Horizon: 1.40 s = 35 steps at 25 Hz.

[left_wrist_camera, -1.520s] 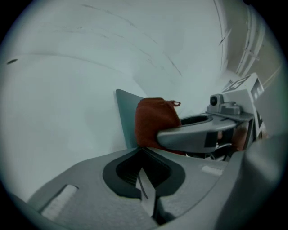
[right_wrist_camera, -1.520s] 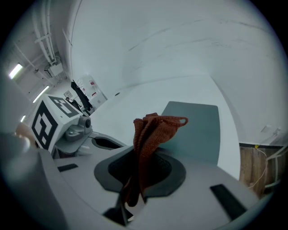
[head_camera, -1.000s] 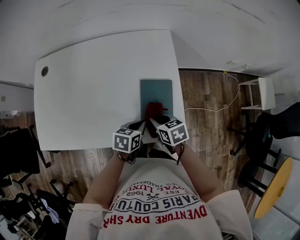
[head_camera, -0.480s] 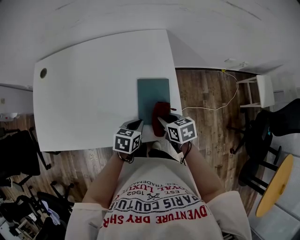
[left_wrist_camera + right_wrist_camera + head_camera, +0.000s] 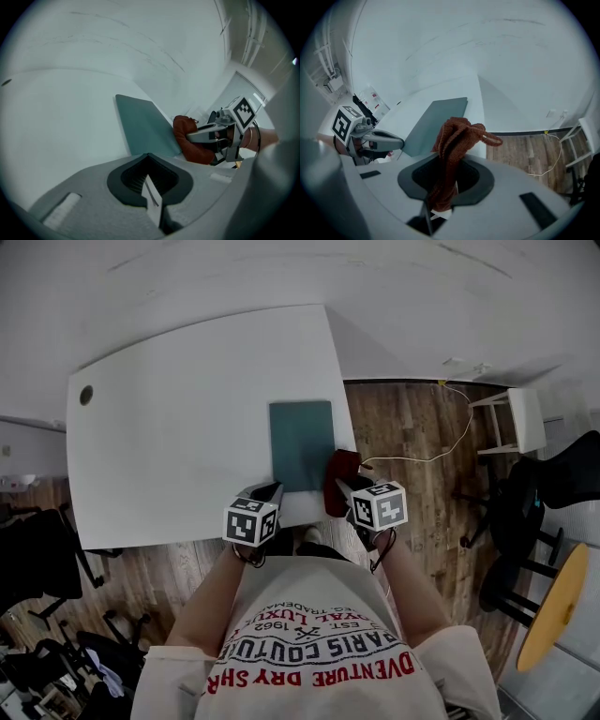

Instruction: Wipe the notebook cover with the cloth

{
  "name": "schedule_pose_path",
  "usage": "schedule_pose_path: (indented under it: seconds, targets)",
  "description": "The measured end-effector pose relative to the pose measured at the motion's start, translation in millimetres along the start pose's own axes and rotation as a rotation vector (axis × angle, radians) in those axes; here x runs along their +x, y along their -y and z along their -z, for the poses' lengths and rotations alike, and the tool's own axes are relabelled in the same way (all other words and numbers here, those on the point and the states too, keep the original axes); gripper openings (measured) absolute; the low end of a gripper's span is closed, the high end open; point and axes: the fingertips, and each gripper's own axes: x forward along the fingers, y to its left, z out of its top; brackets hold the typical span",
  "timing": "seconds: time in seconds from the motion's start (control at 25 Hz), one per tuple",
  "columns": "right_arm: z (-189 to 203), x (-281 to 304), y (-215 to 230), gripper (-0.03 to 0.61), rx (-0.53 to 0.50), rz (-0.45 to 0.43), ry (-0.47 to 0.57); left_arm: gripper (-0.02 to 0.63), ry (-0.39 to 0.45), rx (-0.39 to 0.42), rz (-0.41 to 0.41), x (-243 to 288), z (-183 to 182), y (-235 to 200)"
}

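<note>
Desk (image 5: pixel 178 427): white, filling the upper left and centre of the head view; a small dark round hole (image 5: pixel 86 395) lies near its left edge.
Notebook (image 5: pixel 302 444): teal cover, closed, flat on the desk close to the desk's right edge, just right of frame centre. It also shows in the left tool view (image 5: pixel 143 126) and the right tool view (image 5: pixel 436 119).
Cloth (image 5: pixel 338 476): rust-red knit, bunched, just right of the notebook's lower right corner, at the desk's right edge. Whether it touches the cover cannot be told. In the right tool view it stands up from the jaws (image 5: pixel 457 140).
Right tool (image 5: pixel 345 487): jaws clamped on the cloth's lower end (image 5: pixel 440 201); its marker cube sits lower right of centre in the head view.
Left tool (image 5: pixel 269 491): jaws pressed together with nothing between them (image 5: pixel 151 194); it sits at the desk's near edge, below the notebook's lower left corner and apart from the cloth.
Floor (image 5: pixel 412 427): wood planks at right, with a pale cable (image 5: pixel 441 446) lying across them.
</note>
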Motion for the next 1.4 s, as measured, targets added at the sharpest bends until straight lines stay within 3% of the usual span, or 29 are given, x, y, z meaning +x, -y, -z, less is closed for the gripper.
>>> schedule_pose_path:
  seconds: [0.24, 0.4, 0.48, 0.68, 0.8, 1.08, 1.24, 1.4]
  targets:
    - [9.3, -16.5, 23.2, 0.071, 0.040, 0.102, -0.001, 0.010, 0.000, -0.004, 0.002, 1.0, 1.0, -0.3]
    - [-5.2, -32.1, 19.5, 0.071, 0.040, 0.108, 0.077, 0.011, -0.030, -0.046, 0.014, 1.9, 0.0, 0.1]
    - [-18.9, -41.0, 13.6, 0.071, 0.011, 0.123, 0.128, 0.011, -0.005, -0.079, 0.032, -3.5, -10.5, 1.6]
    - [-65.8, -71.0, -5.1, 0.072, -0.061, 0.144, 0.307, 0.011, 0.152, 0.041, 0.025, -33.9, -67.4, 19.8]
    - [-98.3, -98.3, -20.5, 0.074, -0.114, 0.161, 0.446, 0.010, 0.277, 0.126, 0.027, -64.0, -104.3, 39.5]
    - [-157.4, -156.1, -50.8, 0.074, -0.226, 0.188, 0.666, 0.010, 0.552, 0.293, -0.026, -144.0, -177.0, 71.7]
    - [-175.8, -192.2, -66.0, 0.074, -0.301, 0.231, 0.802, 0.011, 0.690, 0.366, -0.054, -190.2, -204.5, 87.9]
    - [-189.0, -209.9, -79.5, 0.072, -0.376, 0.240, 0.863, 0.011, 0.781, 0.387, -0.095, -220.1, -224.0, 91.7]
